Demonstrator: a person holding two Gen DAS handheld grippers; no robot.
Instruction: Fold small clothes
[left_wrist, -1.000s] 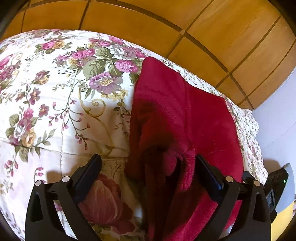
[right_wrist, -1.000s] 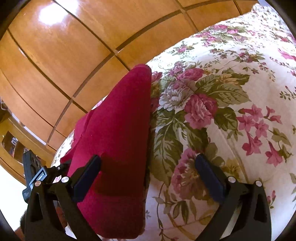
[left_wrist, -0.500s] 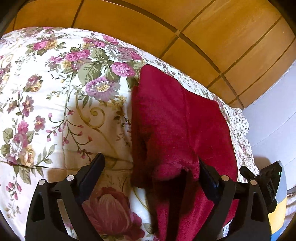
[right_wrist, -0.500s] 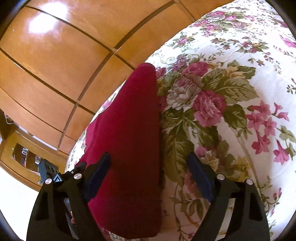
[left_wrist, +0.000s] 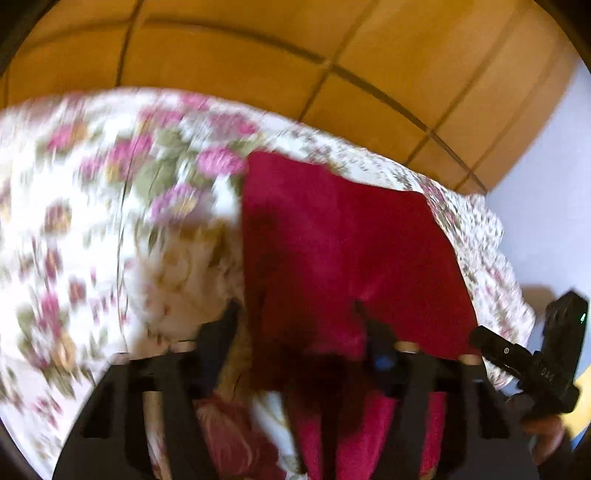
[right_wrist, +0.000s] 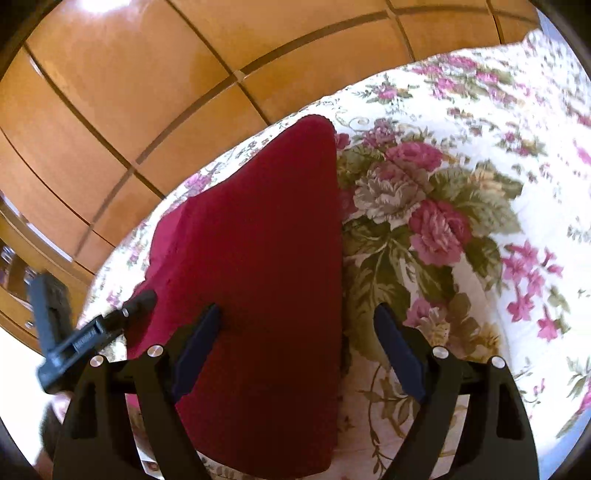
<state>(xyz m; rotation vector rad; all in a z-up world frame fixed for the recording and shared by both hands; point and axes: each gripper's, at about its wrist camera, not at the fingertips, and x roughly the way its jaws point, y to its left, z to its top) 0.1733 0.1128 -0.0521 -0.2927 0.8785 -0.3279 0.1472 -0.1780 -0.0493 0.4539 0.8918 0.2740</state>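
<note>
The red garment (right_wrist: 258, 280) lay on the floral bed (right_wrist: 480, 184), its length running toward twelve o'clock. The left gripper (left_wrist: 295, 328) had just been closing around its near corner; the right gripper (right_wrist: 295, 339) stood spread over its right edge.

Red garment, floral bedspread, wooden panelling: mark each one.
red garment (right_wrist: 258, 258), right wrist view, middle of folded cloth
floral bedspread (right_wrist: 439, 225), right wrist view, large pink rose
wooden panelling (left_wrist: 229, 59), left wrist view, upper panel
</note>
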